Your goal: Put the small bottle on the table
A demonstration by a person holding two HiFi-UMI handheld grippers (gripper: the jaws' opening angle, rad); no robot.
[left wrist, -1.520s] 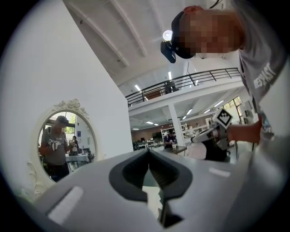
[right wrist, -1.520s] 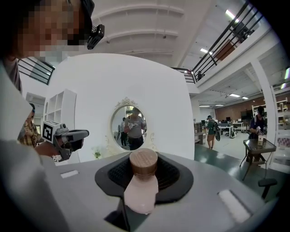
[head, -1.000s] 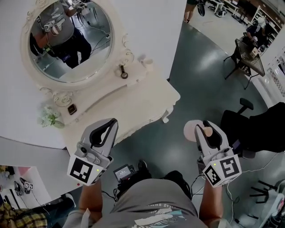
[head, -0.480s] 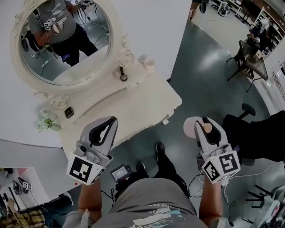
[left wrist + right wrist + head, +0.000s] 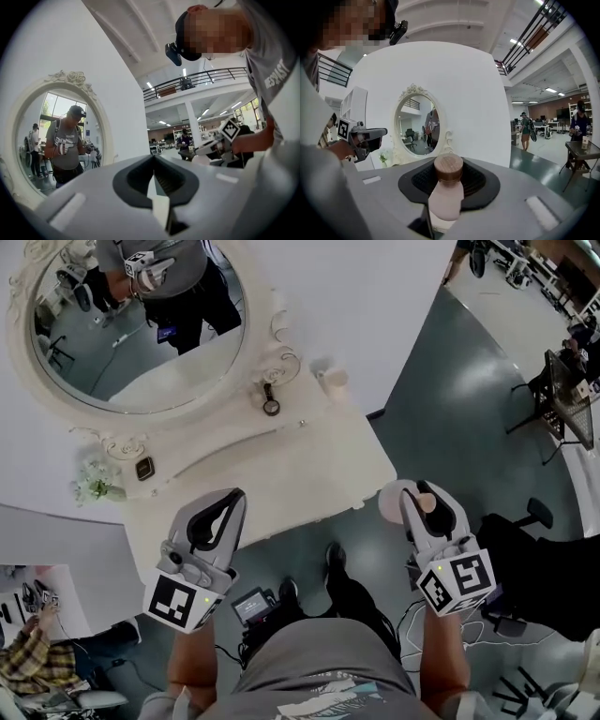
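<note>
The small bottle (image 5: pixel 446 196) is pale pink with a brown wooden cap (image 5: pixel 427 504). My right gripper (image 5: pixel 422 491) is shut on it and holds it over the grey floor, just off the right corner of the white dressing table (image 5: pixel 309 470). In the right gripper view the bottle stands upright between the dark pads of the right gripper (image 5: pixel 449 161), facing the oval mirror (image 5: pixel 415 124). My left gripper (image 5: pixel 235 495) hovers at the table's near edge with its tips together and nothing between them. In its own view the left gripper (image 5: pixel 153 158) points at the white wall beside the mirror (image 5: pixel 61 140).
On the table's back ledge stand a small dark bottle (image 5: pixel 271 405) and a pale jar (image 5: pixel 331 381). A little flower bunch (image 5: pixel 97 486) and a small dark square item (image 5: pixel 143 468) sit at the left. A black chair (image 5: pixel 567 399) stands on the floor at far right.
The table and mirror have come nearer, and the table's right corner now lies close to my right gripper. Both grippers moved toward the table; the bottle stays gripped.
</note>
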